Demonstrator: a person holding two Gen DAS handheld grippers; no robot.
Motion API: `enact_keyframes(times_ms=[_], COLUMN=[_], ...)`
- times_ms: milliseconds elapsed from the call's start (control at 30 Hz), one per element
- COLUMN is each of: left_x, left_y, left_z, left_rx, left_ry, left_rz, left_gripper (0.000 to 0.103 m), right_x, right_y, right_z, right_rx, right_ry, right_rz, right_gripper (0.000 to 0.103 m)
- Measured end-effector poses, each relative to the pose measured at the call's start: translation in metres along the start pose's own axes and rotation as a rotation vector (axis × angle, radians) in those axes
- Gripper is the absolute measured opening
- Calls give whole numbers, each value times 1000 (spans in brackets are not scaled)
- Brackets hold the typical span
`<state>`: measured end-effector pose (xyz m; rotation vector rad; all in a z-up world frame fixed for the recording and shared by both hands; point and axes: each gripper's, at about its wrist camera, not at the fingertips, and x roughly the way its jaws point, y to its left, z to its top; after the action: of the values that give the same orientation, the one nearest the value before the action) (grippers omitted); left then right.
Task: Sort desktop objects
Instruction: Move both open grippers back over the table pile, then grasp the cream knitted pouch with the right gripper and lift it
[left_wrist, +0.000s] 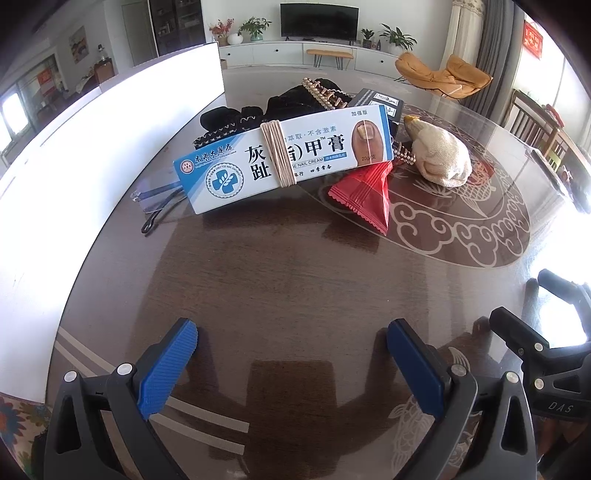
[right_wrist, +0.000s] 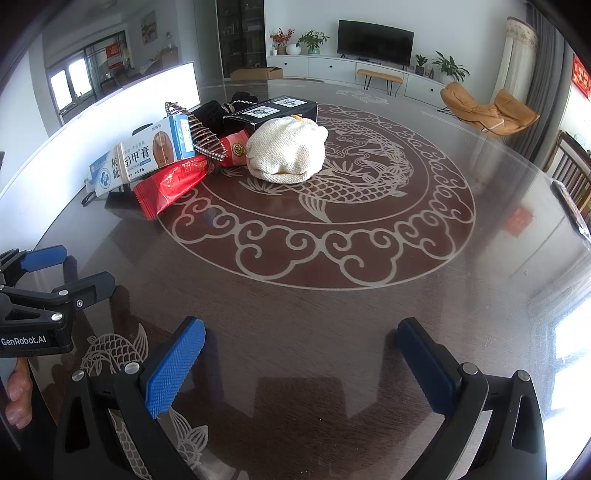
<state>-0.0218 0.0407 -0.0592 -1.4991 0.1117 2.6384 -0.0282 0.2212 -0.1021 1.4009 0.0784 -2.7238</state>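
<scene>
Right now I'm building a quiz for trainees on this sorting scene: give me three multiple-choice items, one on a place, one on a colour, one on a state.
1. Where does the cream knitted pouch lie?
A. On the table's carved fish pattern
B. Inside the black box
C. On the orange chair

2. What colour is the snack wrapper under the nail cream box?
A. Green
B. Red
C. Yellow

3. How do the left gripper and right gripper stand?
A. Both shut on a thing
B. One holds the box
C. Both open, holding nothing

Answers:
1 A: the pouch rests on the fish motif.
2 B: the wrapper is plainly red.
3 C: only bare table shows between each gripper's blue pads.
</scene>
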Motion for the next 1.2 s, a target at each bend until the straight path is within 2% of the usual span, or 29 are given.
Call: enact_keyframes(times_ms=[300, 467, 567, 633, 733, 800, 900, 967, 1000, 1033, 1067, 1133, 1200], left_x=[2, 2, -2, -3, -2, 0, 2, 2, 1, 1, 1, 1, 1], left_y=[1, 23, 38, 46, 46, 41, 40, 42, 44, 46, 48, 50, 51], left_z=[0, 3, 3, 3, 5, 5, 6, 7, 7, 5, 5, 6, 6], left_rx=[-5, -104, -185, -230, -235, -211, -191, -201, -210, -220, -230, -245, -250], left_ry=[-7, -6, -28, -45, -50, -42, -36, -40, -42, -44, -48, -52, -53], left_rz=[-3, 47, 3, -28, -22, 4, 19, 5, 0, -5, -14, -25, -24], left_gripper=[103, 103, 103, 103, 103, 103, 103, 103, 103, 103, 103, 103, 103], right_x=[1, 1, 0, -6, -3, 12, 48, 69, 76, 82, 87, 84, 72], right_y=[1, 1, -3, -10, -14, -12, -7, 0, 2, 5, 8, 17, 33], right_z=[0, 2, 8, 26, 75, 110, 149, 160, 162, 161, 159, 147, 129], right_rx=[1, 9, 17, 38, 30, 19, 14, -10, -16, -21, -26, -74, -180], right_ry=[-1, -1, -23, -100, -167, -157, -83, -32, -11, 19, 52, 53, 47], right_rz=[-4, -7, 26, 30, 24, 38, 31, -16, -4, 28, 66, 85, 127], right_gripper=[103, 103, 103, 103, 103, 103, 103, 97, 84, 62, 56, 53, 53])
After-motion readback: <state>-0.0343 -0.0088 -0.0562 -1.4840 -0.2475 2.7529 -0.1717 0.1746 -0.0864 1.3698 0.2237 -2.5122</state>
